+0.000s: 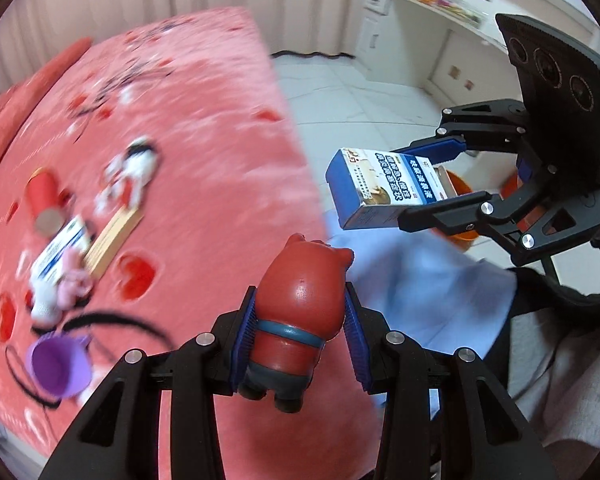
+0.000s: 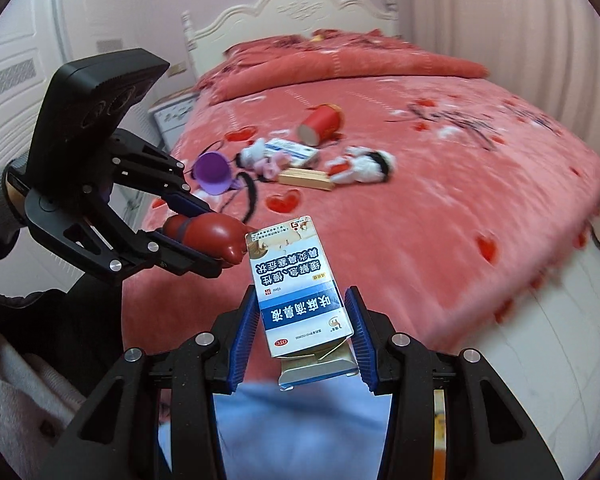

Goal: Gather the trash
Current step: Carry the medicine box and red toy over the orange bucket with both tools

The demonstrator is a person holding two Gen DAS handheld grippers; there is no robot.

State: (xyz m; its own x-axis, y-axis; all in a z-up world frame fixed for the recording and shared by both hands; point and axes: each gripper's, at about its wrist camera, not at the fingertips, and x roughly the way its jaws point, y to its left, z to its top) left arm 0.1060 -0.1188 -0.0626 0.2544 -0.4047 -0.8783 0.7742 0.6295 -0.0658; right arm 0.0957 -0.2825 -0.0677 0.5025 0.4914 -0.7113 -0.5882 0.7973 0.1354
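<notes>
Now the bed (image 2: 440, 208) is carrying a loose cluster near its middle — a red can (image 2: 320, 124), a white plush toy (image 2: 364, 166), a wooden block (image 2: 306, 180) and a purple cup (image 2: 214, 172). Off its edge, the right gripper (image 2: 302, 334) is squeezing a blue-and-white medicine box (image 2: 296, 280) between its fingers, while the left gripper (image 1: 300, 326) is clamping a red pig figure (image 1: 300, 304) in its fingers.

A bed (image 2: 440, 240) with a fleecy pink cover printed with red hearts carries a toppled red cardboard tube (image 2: 322, 123), a white-and-blue carton (image 2: 294, 150), a pale wooden block (image 2: 306, 180), a purple plastic cup (image 2: 214, 172) and small plush toys (image 2: 364, 166), clustered together.
</notes>
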